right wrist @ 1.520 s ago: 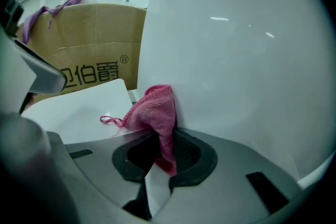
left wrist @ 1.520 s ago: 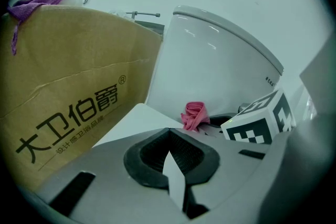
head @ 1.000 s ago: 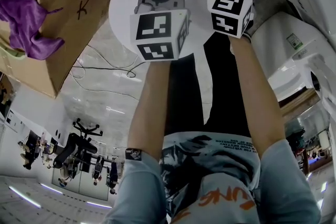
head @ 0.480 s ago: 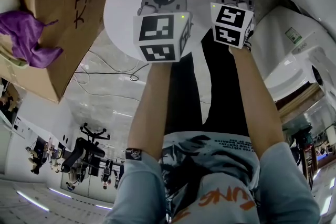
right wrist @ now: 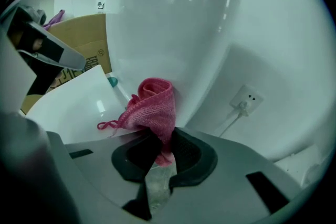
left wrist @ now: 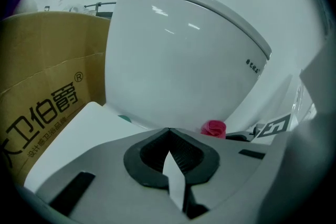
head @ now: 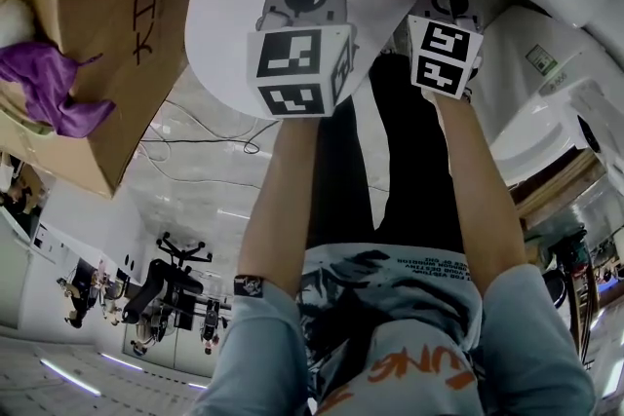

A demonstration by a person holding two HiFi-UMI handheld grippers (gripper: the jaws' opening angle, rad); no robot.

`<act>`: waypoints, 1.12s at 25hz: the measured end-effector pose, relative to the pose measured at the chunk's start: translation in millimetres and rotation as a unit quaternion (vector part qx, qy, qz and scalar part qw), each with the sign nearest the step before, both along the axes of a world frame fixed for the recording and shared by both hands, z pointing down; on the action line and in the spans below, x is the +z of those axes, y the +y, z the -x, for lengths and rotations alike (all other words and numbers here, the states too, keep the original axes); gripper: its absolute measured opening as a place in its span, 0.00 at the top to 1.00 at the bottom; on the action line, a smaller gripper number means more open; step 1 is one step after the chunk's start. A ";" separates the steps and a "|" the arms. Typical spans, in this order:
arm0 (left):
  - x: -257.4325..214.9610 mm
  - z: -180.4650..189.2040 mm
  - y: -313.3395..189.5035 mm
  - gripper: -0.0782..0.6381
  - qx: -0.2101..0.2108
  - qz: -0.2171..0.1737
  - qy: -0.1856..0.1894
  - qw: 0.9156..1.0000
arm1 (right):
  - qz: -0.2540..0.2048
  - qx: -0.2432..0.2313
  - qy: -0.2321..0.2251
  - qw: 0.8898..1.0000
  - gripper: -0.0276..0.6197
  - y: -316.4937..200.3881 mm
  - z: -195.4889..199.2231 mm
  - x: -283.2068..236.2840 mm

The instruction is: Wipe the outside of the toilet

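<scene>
Right claw [right wrist: 163, 139] pinching pink cloth [right wrist: 152, 107] at toilet bowl [right wrist: 173, 23]; left claw [left wrist: 169, 134] pressed together, cardboard box [left wrist: 47, 86] beside

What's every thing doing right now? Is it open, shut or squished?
left gripper, shut, holding nothing.
right gripper, shut on the pink cloth.
toilet, lid down.
pink cloth, bunched up against the toilet's side.
purple cloth, crumpled on the cardboard box.
plug, in the wall socket.
</scene>
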State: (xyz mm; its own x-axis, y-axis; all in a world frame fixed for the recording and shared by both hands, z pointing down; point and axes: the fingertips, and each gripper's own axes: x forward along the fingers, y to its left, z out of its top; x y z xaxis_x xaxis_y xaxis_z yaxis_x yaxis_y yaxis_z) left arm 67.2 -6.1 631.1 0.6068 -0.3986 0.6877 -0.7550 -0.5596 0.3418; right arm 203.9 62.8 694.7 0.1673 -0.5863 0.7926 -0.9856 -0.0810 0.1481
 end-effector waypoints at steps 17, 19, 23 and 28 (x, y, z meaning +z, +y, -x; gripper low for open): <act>-65.6 -7.8 3.6 0.86 -0.042 -0.045 0.015 0.998 | 0.011 0.000 0.003 1.000 0.84 40.5 -34.9 -59.0; -80.9 4.3 1.9 0.86 -0.063 -0.054 0.014 0.996 | -0.001 -0.017 -0.006 1.000 0.84 41.2 -23.5 -83.9; -115.3 27.0 -6.2 0.86 -0.122 -0.067 0.020 0.990 | -0.036 -0.071 -0.025 0.997 0.84 27.0 -0.4 -136.9; -169.7 60.5 -6.7 0.86 -0.192 -0.084 0.021 0.977 | -0.068 -0.096 -0.054 0.992 0.84 9.4 22.9 -194.9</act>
State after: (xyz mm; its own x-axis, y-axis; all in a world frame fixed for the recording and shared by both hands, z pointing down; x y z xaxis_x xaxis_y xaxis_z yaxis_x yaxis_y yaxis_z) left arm 6.8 -12.8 461.4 0.4164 -0.7084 0.5699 -0.9077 -0.2885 0.3046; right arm 181.1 72.2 499.9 -0.0391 -0.7021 0.7110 -0.9944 0.0971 0.0412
